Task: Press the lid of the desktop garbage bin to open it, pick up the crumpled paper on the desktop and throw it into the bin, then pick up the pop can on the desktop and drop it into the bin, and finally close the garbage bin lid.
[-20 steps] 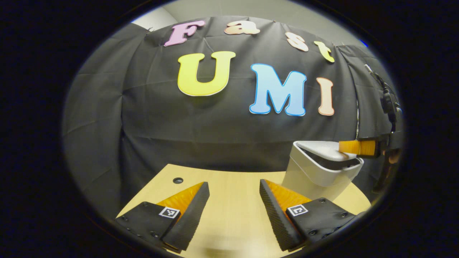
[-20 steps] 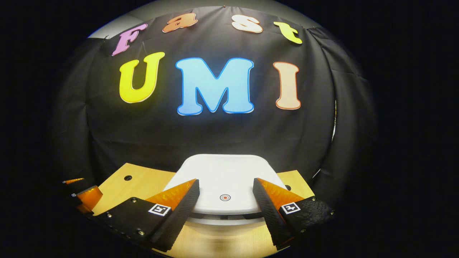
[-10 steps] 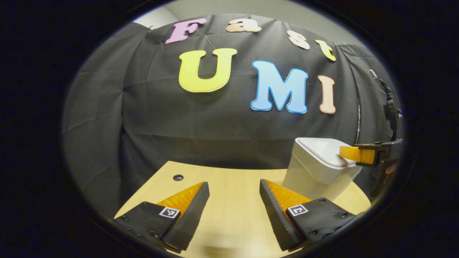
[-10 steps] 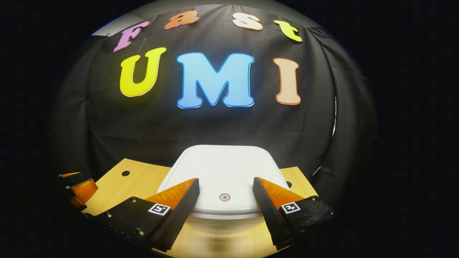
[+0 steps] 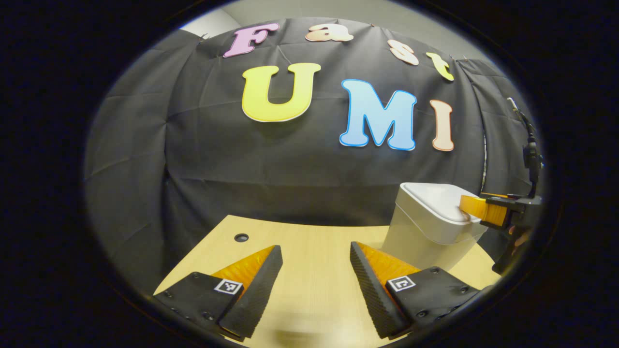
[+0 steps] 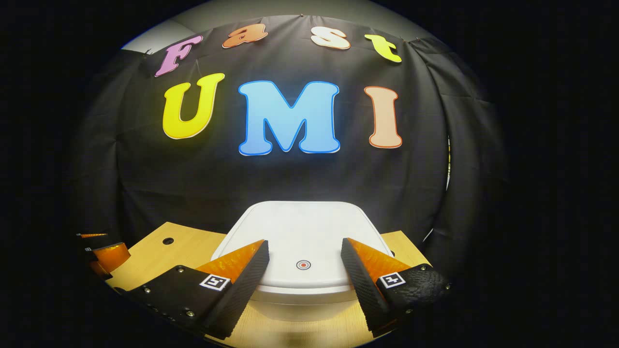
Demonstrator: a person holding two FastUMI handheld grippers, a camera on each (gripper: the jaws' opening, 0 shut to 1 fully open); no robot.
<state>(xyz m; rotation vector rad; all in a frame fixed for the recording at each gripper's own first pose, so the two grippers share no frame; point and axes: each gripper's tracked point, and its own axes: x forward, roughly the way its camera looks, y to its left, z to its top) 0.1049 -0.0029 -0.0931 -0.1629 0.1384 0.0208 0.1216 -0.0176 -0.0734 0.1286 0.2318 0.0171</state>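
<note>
Right hand-held gripper [image 6: 304, 249] spread wide, empty, above the closed bin lid [image 6: 304, 227]; left hand-held gripper [image 5: 316, 256] likewise empty.

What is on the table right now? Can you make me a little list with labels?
bin: white bin standing on the wooden table, at its right side in the left gripper view
lid: lid down flat, a small red dot near its front edge
right gripper: right gripper open, over the lid's front edge
left gripper: left gripper open, holding nothing, above bare table
</note>
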